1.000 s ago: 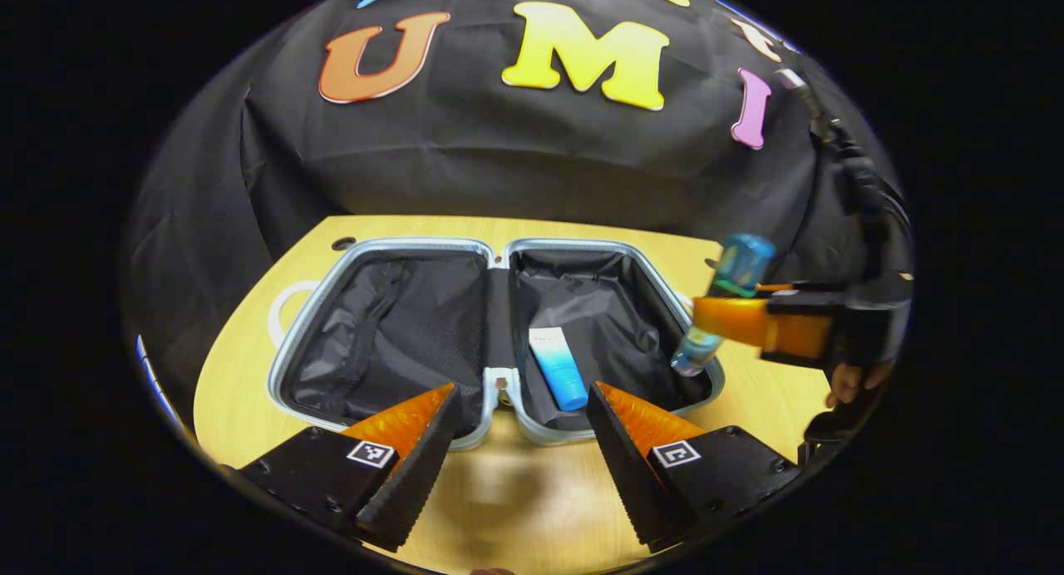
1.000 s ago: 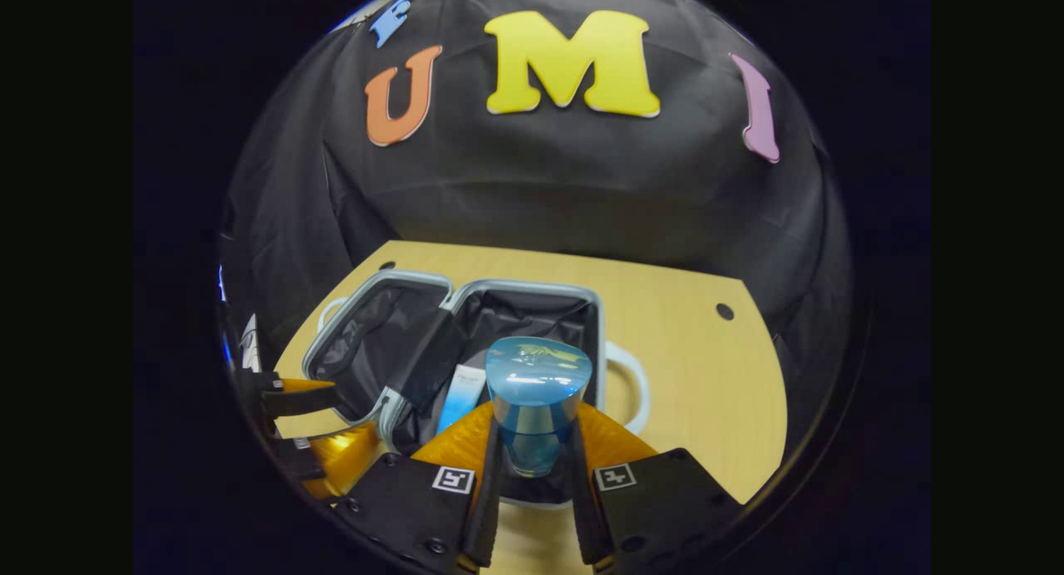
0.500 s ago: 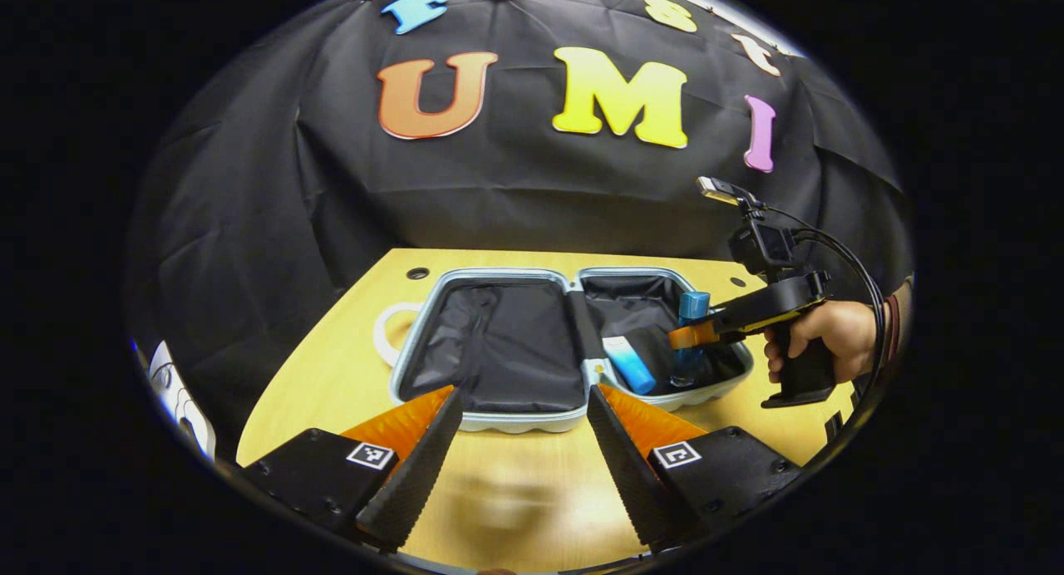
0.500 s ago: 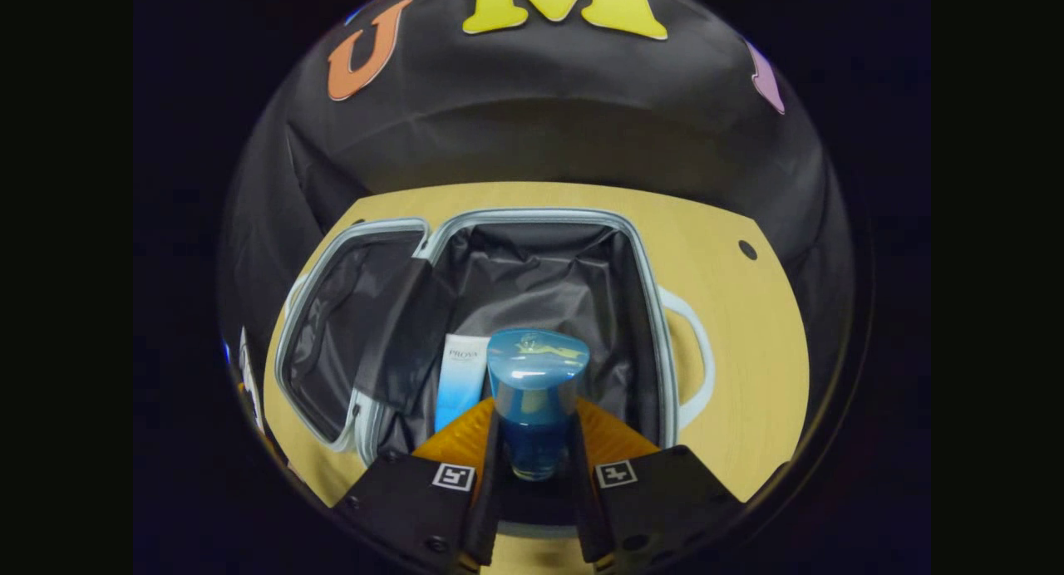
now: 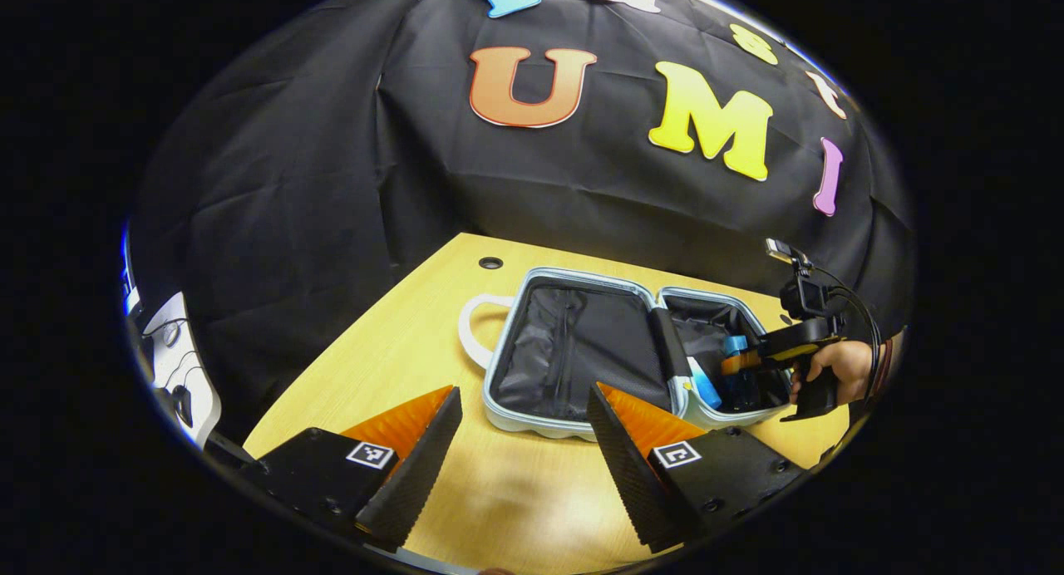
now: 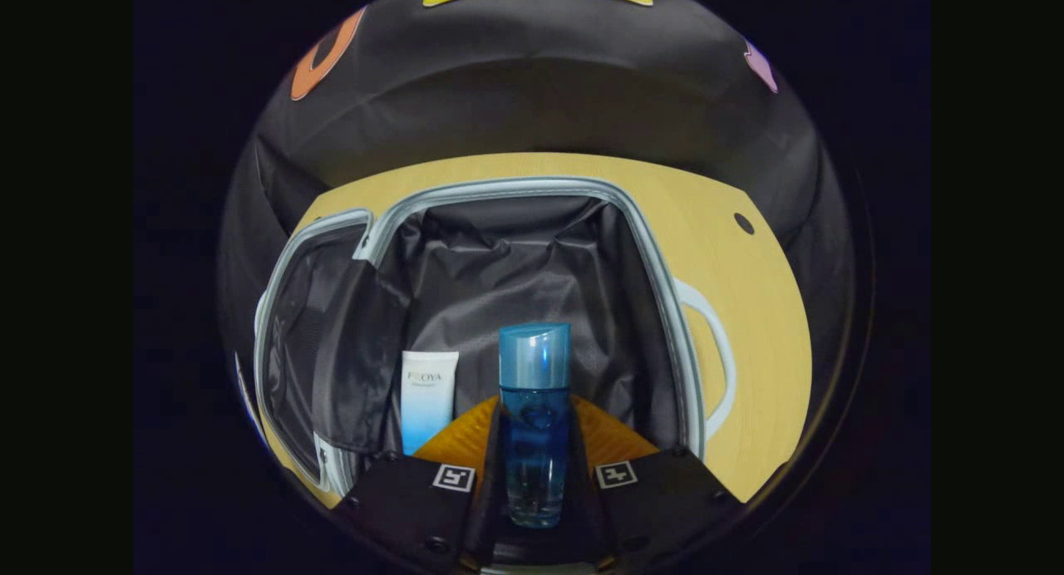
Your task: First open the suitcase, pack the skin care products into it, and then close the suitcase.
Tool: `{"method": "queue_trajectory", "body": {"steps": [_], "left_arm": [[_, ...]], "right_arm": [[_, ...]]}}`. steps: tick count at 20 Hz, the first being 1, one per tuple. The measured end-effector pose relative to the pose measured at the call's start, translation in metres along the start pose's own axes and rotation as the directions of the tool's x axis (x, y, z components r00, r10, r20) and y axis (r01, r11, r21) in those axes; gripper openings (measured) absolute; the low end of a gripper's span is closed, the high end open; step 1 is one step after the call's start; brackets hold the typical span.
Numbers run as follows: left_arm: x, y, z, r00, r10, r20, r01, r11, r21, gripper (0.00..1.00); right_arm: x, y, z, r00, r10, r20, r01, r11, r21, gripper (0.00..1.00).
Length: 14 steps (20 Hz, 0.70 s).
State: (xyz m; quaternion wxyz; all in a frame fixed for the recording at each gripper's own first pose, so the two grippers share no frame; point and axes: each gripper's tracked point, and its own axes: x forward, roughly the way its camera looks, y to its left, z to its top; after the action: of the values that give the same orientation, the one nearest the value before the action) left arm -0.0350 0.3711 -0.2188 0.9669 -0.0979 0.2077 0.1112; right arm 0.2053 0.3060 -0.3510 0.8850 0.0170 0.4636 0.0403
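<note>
The light blue suitcase point(image 5: 532, 421) point(image 6: 665, 309) lies open on the wooden table, both halves lined in black. A blue-and-white tube point(image 6: 426, 396) point(image 5: 705, 389) lies in its right half. My right gripper point(image 6: 534, 467) is shut on a clear blue bottle point(image 6: 534, 417) with a blue cap and holds it low inside that right half, beside the tube. In the left gripper view the right gripper point(image 5: 740, 363) and the hand point(image 5: 839, 367) holding it reach into the case from the right. My left gripper point(image 5: 524, 467) is open over the table in front of the case, holding nothing.
White carry handles point(image 5: 474, 334) point(image 6: 715, 351) stick out from the suitcase's outer sides. The table point(image 5: 374, 367) has round cable holes point(image 5: 490, 262) point(image 6: 744, 223) near its back edge. White equipment with cables point(image 5: 179, 359) stands off the table's left side.
The right gripper has lowered the blue bottle deeper into the suitcase's right half and tipped it flatter. The left gripper has pulled back and to the left, staying open.
</note>
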Motion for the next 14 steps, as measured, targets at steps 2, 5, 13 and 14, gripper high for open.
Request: {"method": "queue_trajectory", "body": {"steps": [2,5,13,14], "left_arm": [[0.007,0.012,0.004,1.0,0.013,0.004,-0.013,1.0,-0.007,0.97],[0.02,0.025,0.018,0.999,0.02,0.033,-0.019,0.999,-0.026,0.97],[0.088,0.072,0.011,1.0,0.005,-0.022,-0.012,0.958,-0.286,0.97],[0.096,0.073,0.007,0.999,-0.018,-0.035,0.005,0.939,-0.343,0.99]], "right_arm": [[0.004,0.001,-0.005,1.0,-0.009,-0.019,0.009,1.0,-0.003,0.37],[0.002,0.001,-0.001,1.0,-0.01,-0.006,0.01,1.0,-0.007,0.39],[-0.071,0.005,0.044,0.982,0.086,0.167,-0.072,0.994,-0.088,0.76],[-0.09,0.001,0.053,0.973,0.089,0.215,-0.063,0.99,-0.123,0.77]]}}
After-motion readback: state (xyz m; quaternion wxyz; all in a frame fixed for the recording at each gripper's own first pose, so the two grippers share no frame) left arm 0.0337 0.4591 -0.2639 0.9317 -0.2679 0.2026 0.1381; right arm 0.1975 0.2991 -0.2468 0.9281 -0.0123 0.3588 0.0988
